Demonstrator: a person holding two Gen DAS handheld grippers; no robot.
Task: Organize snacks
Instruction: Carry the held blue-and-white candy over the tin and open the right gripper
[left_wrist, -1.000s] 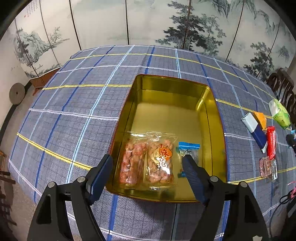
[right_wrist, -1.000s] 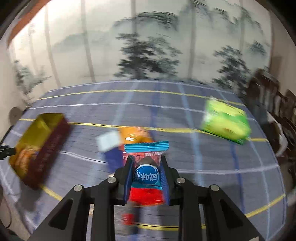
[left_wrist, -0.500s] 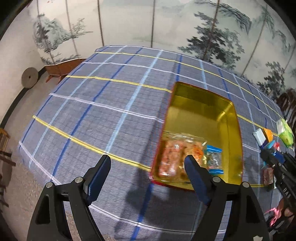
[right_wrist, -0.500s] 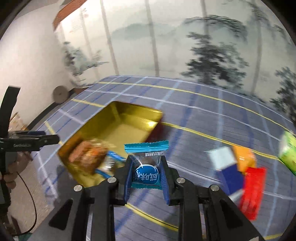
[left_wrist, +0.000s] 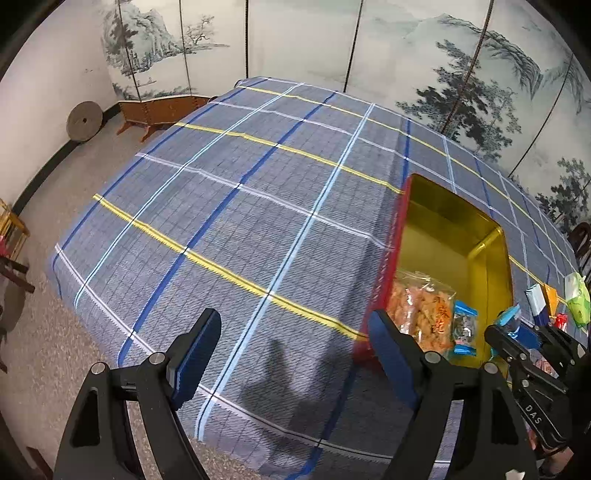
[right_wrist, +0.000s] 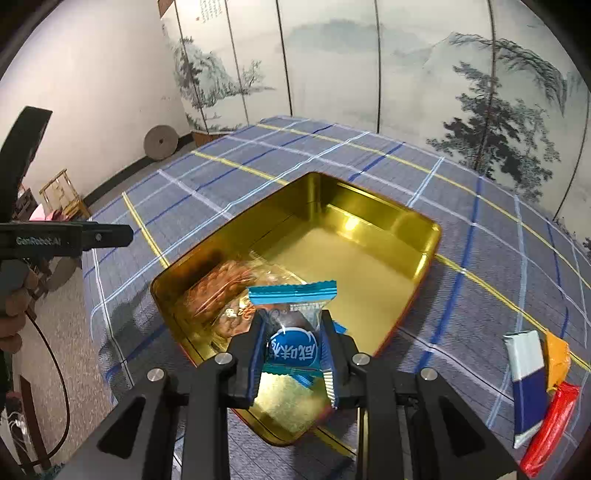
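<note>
Jaws: right gripper (right_wrist: 291, 350) grips blue packet (right_wrist: 292, 325) | left gripper (left_wrist: 295, 354) wide (empty) | green pack (left_wrist: 577, 298) left-view only

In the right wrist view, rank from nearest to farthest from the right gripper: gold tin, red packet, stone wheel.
1. gold tin, directly beneath the right gripper.
2. red packet, on the cloth at right.
3. stone wheel, against the far left wall.

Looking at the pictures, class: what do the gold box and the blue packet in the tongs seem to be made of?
Gold box: probably thin metal, polished; its walls mirror the light. Blue packet: seemingly plastic film, glossy and partly clear, with a crimped, serrated top seal.
</note>
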